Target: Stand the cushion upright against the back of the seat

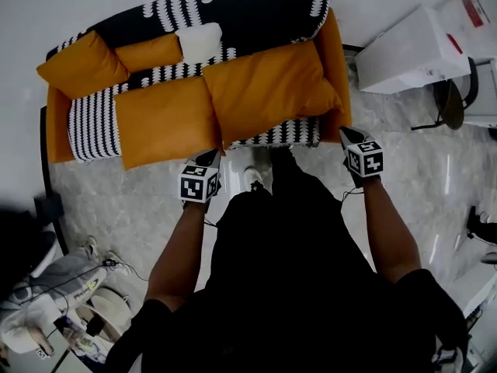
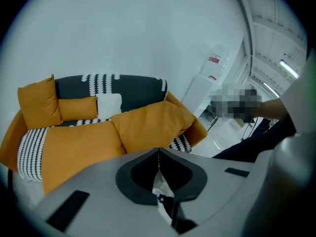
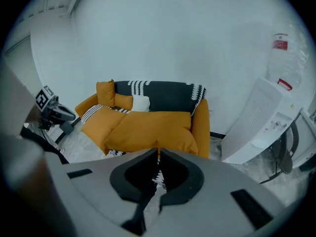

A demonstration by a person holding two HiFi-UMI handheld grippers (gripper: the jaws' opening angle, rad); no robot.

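Two large orange cushions lie flat on the sofa seat: one on the right point(image 1: 268, 88) point(image 2: 148, 125) point(image 3: 153, 127), one on the left point(image 1: 163, 121) point(image 2: 74, 144) point(image 3: 98, 120). The sofa back point(image 1: 248, 14) is black with white stripes. My left gripper point(image 1: 208, 160) point(image 2: 158, 152) is shut and empty, just short of the seat's front edge where the two cushions meet. My right gripper point(image 1: 345, 134) point(image 3: 158, 152) is shut and empty, beside the sofa's right orange arm point(image 1: 335, 68).
A small orange cushion point(image 1: 81, 64), an orange bolster point(image 1: 149, 53) and a white pillow point(image 1: 199, 40) lean at the sofa back on the left. A white appliance point(image 1: 415, 49) stands right of the sofa. My feet point(image 1: 252, 179) rest on the marble floor before the seat.
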